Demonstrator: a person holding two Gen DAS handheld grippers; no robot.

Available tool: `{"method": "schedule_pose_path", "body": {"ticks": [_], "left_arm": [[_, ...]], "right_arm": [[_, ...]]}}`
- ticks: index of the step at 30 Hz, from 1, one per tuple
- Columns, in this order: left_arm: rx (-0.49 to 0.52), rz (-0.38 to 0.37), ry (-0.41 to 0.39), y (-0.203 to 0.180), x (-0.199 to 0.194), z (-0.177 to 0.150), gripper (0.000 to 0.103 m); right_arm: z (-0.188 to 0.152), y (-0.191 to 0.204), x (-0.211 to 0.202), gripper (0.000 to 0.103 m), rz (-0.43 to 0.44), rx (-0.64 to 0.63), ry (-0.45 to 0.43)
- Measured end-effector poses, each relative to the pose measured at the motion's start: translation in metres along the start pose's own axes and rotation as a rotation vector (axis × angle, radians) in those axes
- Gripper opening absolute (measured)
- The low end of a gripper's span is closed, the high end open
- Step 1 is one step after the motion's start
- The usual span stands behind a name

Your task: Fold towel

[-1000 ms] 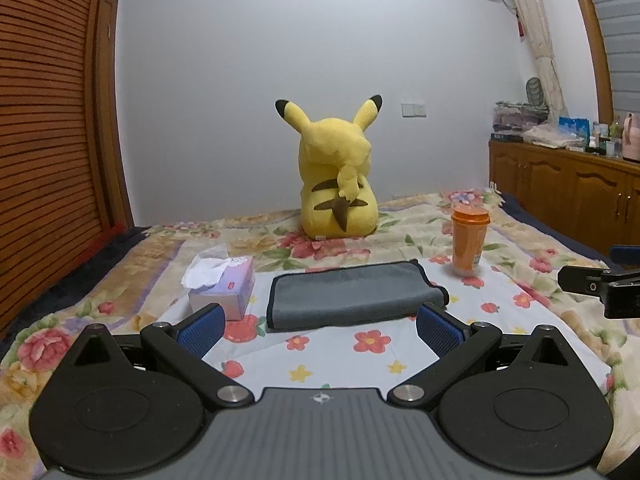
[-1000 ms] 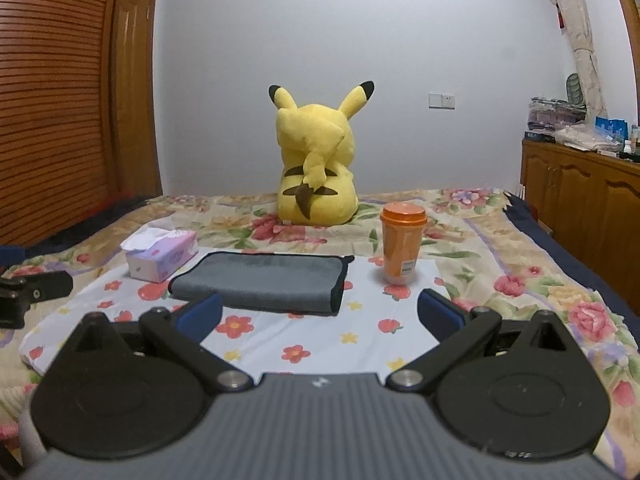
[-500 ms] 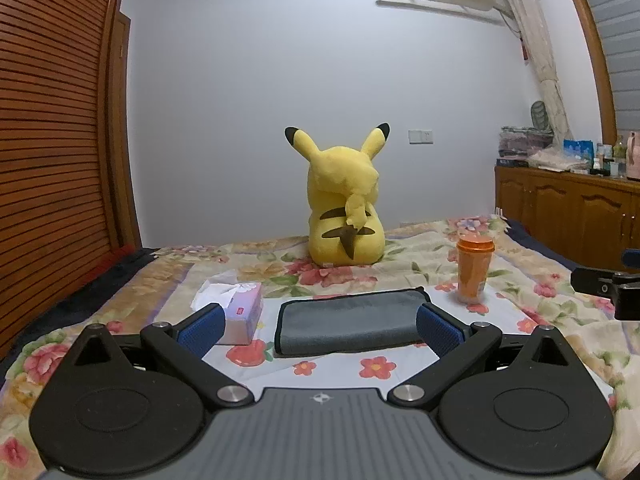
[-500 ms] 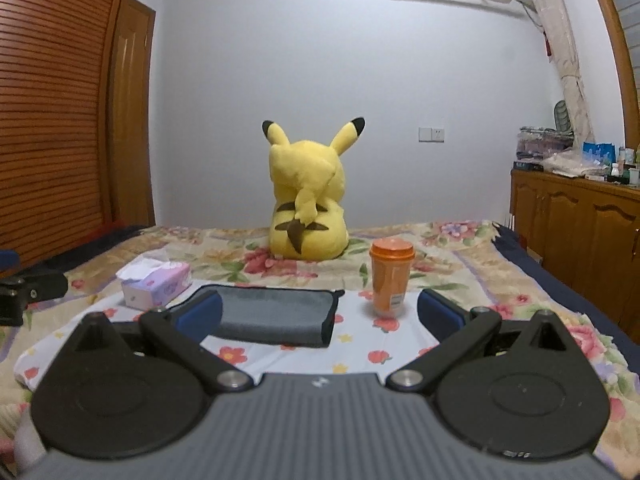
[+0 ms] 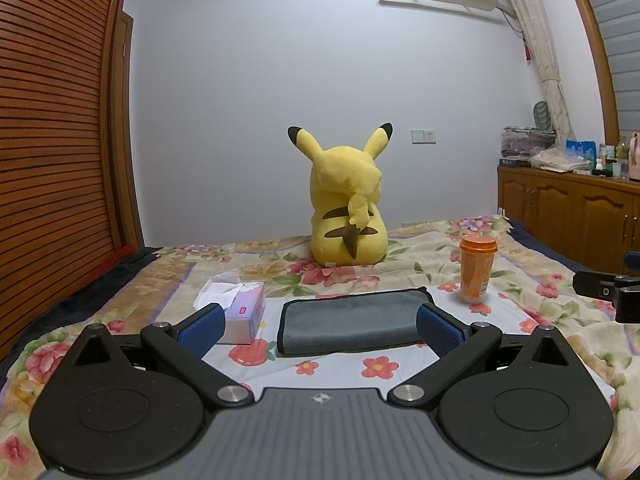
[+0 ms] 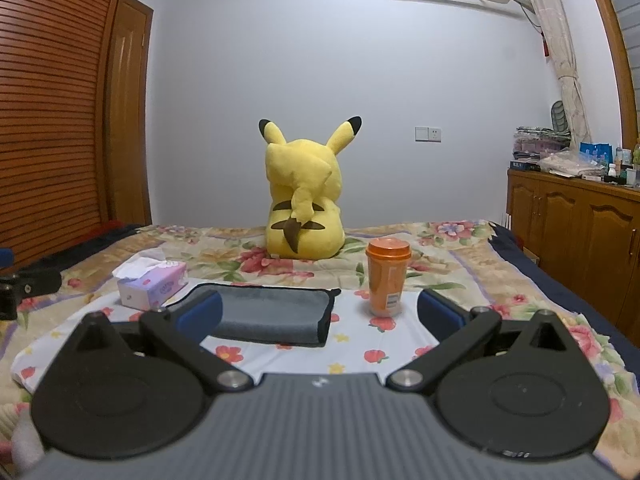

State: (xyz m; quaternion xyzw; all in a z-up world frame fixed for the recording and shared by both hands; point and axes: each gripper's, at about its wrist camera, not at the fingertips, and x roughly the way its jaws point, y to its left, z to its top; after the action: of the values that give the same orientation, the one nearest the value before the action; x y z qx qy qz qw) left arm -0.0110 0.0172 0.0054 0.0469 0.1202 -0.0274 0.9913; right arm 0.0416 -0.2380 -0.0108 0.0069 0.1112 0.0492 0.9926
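A grey towel (image 5: 352, 320) lies folded into a flat rectangle on the flowered bedspread; it also shows in the right wrist view (image 6: 272, 312). My left gripper (image 5: 320, 330) is open and empty, held low in front of the towel without touching it. My right gripper (image 6: 320, 316) is open and empty, near the towel's right end and apart from it. Part of the right gripper (image 5: 608, 290) shows at the right edge of the left wrist view, and part of the left gripper (image 6: 28, 288) shows at the left edge of the right wrist view.
An orange lidded cup (image 5: 476, 268) stands right of the towel. A tissue box (image 5: 240, 312) sits left of it. A yellow plush toy (image 5: 348, 208) sits behind. A wooden wardrobe (image 5: 52, 120) is left, a cabinet (image 5: 568, 212) right.
Both grippers have tilted upward and lowered, so the towel and bed sit lower in view and more wall shows. Both stay open. The towel has not moved.
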Motion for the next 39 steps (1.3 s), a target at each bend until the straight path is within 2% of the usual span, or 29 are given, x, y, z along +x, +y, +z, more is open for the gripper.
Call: {"method": "schedule_pose_path", "body": {"ticks": [39], "left_arm": [[0.002, 0.005, 0.006, 0.0023, 0.0028, -0.0029, 0.103]], "right_arm": [[-0.0008, 0.0023, 0.0008, 0.103, 0.000, -0.001, 0.002]]}}
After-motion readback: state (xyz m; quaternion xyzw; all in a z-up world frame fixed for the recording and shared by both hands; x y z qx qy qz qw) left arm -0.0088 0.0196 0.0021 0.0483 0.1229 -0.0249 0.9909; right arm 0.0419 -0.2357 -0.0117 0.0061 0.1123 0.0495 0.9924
